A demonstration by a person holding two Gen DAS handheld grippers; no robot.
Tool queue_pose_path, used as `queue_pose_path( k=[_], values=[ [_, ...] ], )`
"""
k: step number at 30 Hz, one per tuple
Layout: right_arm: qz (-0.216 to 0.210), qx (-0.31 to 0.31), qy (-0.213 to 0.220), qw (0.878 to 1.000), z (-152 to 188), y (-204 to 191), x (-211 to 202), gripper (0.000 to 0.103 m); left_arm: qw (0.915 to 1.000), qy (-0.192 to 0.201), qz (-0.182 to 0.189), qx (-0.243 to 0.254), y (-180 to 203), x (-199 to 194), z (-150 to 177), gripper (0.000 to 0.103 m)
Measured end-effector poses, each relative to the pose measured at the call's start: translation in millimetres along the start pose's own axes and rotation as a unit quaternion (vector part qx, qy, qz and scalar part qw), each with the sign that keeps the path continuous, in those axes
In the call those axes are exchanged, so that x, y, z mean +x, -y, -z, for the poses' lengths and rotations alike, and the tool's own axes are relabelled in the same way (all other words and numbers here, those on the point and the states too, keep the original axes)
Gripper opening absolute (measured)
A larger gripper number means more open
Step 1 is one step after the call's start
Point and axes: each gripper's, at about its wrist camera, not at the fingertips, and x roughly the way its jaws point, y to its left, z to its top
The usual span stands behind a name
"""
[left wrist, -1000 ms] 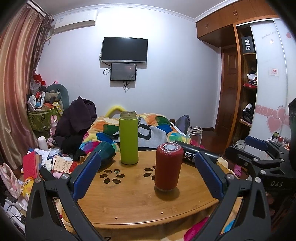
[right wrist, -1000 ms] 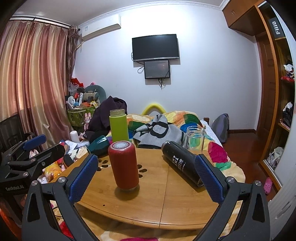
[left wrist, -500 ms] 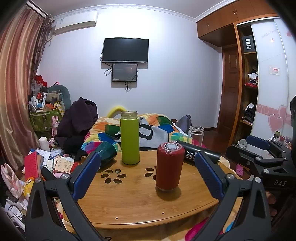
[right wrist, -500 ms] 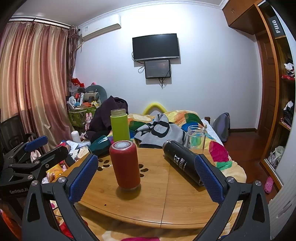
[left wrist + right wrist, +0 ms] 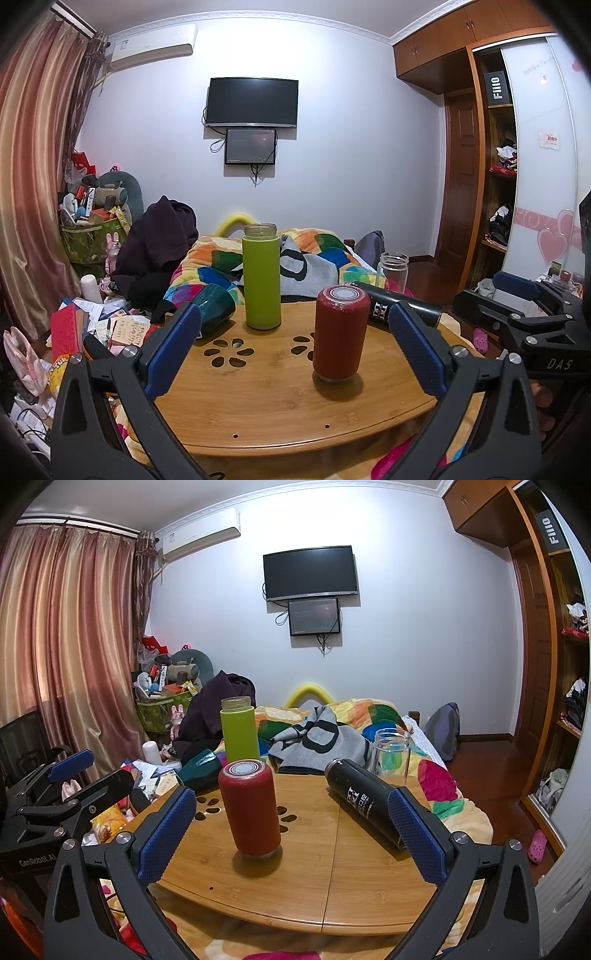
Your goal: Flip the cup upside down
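A red cup (image 5: 340,334) stands on the round wooden table (image 5: 258,402), flat end up; it also shows in the right wrist view (image 5: 251,808). A green cup (image 5: 260,277) stands upright behind it with its mouth up, also seen in the right wrist view (image 5: 239,732). A black cup (image 5: 364,801) lies on its side at the right. A dark green cup (image 5: 214,308) lies at the table's left edge. My left gripper (image 5: 291,354) is open and empty, near the table's front. My right gripper (image 5: 291,834) is open and empty, near the red cup.
A clear glass jar (image 5: 391,756) stands at the table's far right edge. A bed with a colourful blanket (image 5: 325,247) lies behind the table. Clutter (image 5: 85,325) covers the floor at left. A wardrobe (image 5: 498,184) stands at right.
Both grippers have crept slightly forward toward the table. Nothing on the table has moved.
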Motion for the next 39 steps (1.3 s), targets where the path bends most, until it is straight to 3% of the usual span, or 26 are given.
queue_pose_path(
  k=[39],
  values=[
    [0.0, 0.001, 0.006, 1.0, -1.5, -4.1, -5.6, 0.103, 1.0, 0.003, 0.004, 0.0, 4.2, -1.4, -4.8, 0.103]
  ],
)
